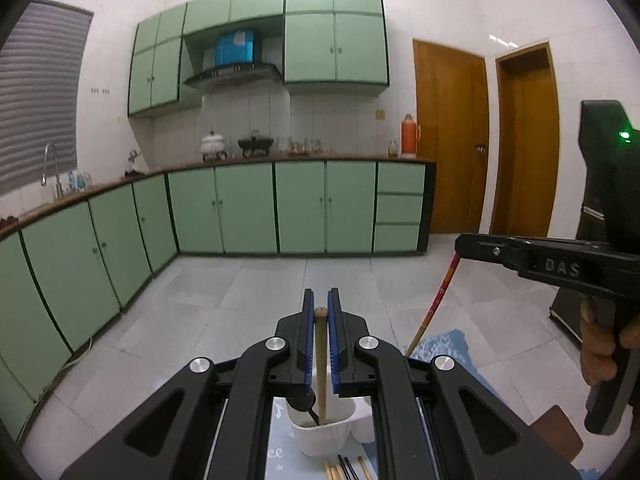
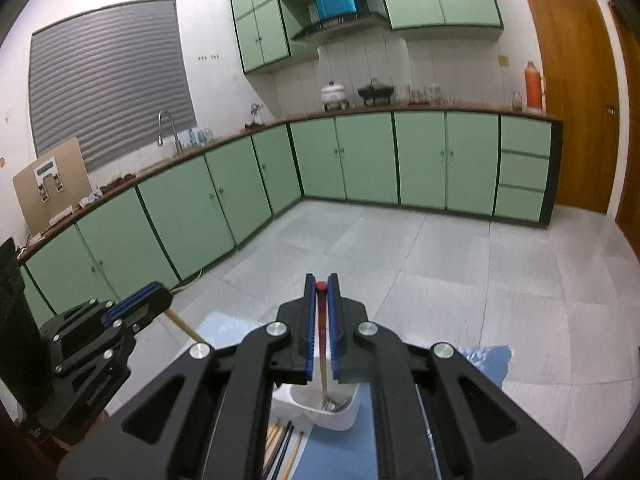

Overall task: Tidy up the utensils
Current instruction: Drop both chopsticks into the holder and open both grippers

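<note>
Here both grippers grip a chopstick upright — left gripper (image 1: 321,307) a plain wooden chopstick (image 1: 320,360), right gripper (image 2: 321,284) a red-topped chopstick (image 2: 321,336) — tips seemingly inside the white holder (image 1: 322,436) directly below.

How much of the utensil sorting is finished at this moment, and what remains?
Done: nothing clearly; the white plastic holder contents are mostly hidden. In hand: the left tongs clamp a plain wooden chopstick, the right tongs a red-topped chopstick, both reaching down into the holder. Left: several loose wooden and black chopsticks on the blue mat.
</note>
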Motion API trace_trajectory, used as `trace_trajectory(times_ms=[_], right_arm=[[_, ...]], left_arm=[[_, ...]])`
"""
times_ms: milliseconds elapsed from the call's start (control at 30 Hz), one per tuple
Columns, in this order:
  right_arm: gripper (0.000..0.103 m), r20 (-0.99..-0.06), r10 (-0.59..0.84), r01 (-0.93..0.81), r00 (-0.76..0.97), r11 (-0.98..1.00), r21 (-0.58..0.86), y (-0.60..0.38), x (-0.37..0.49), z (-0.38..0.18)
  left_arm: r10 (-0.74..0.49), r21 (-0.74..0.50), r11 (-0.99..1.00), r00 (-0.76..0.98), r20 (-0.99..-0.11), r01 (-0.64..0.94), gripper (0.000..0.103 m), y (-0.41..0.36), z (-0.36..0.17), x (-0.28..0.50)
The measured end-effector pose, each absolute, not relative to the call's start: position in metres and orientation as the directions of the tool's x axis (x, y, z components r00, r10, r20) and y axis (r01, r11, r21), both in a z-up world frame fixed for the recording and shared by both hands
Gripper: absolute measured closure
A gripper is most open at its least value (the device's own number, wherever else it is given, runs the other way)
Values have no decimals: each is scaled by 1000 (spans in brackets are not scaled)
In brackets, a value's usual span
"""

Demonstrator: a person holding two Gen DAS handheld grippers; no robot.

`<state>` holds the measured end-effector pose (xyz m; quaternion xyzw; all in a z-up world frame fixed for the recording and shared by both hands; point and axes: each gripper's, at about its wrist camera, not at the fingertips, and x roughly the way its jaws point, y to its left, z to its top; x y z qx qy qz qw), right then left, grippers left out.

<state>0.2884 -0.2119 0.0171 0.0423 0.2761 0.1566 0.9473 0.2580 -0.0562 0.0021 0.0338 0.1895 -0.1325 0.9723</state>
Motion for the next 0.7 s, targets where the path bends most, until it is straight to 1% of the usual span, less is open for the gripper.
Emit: trace_trajectory(times_ms=[67,133,167,200,267,300,333,367,400,433,467,500,533,567,600,633,667,700], right_arm=[[97,-524,320,-272,789,947,170,-211,289,9],[94,-538,325,-272,778,946,178,-211,288,1],[93,-542,322,-269,777,947,177,-211,287,-1],[92,-547,319,-266,774,948,176,-212,285,-3],[85,-545,314,-255,777,949,183,-215,279,-4],[82,-540,313,-251,781,950,187,-217,276,-3],[77,-535,310,-248,786,950,188,-219,273,-2],[72,-525,300,-239,796,954,182,-222,266,-1],[69,-519,292,-233,804,956,176,-223,260,1],[64,-514,286,-229,808,958,172,-225,256,1],[56,-509,277,-222,815,960,168,-227,247,1],[52,-503,269,-212,821,963,168,-231,241,1],[41,-498,260,-200,827,965,170,-233,233,0],[29,-490,249,-183,836,967,178,-236,222,-4],[25,-480,239,-169,844,968,186,-238,211,-8],[18,-474,232,-158,849,969,191,-241,202,-12],[14,-471,222,-145,853,970,195,-242,191,-19],[14,-477,219,-139,851,970,197,-242,181,-27]], left_arm=[[-241,15,963,883,-404,269,96,-56,-6,266],[-240,8,964,878,-415,267,93,-55,-11,267],[-239,7,964,875,-420,267,87,-55,-12,267],[-236,7,965,875,-423,264,78,-54,-13,266],[-230,4,967,876,-423,256,71,-50,-12,263],[-231,0,967,876,-424,254,70,-48,-11,261],[-231,-6,968,877,-422,252,68,-46,-9,258],[-230,-10,968,879,-418,249,64,-44,-8,253],[-226,-13,970,882,-413,243,60,-40,-6,248],[-222,-18,972,885,-410,236,58,-37,-5,243],[-221,-22,972,886,-407,233,55,-35,-3,240],[-219,-25,973,889,-402,228,52,-31,-2,231],[-214,-22,974,892,-398,224,50,-28,-2,225],[-205,-18,976,895,-395,216,46,-26,-2,218],[-201,-18,977,896,-395,211,42,-23,-4,210],[-201,-21,977,896,-396,210,41,-20,-6,202],[-198,-22,978,895,-401,207,39,-18,-9,195],[-195,-24,979,892,-408,203,37,-15,-14,186]])
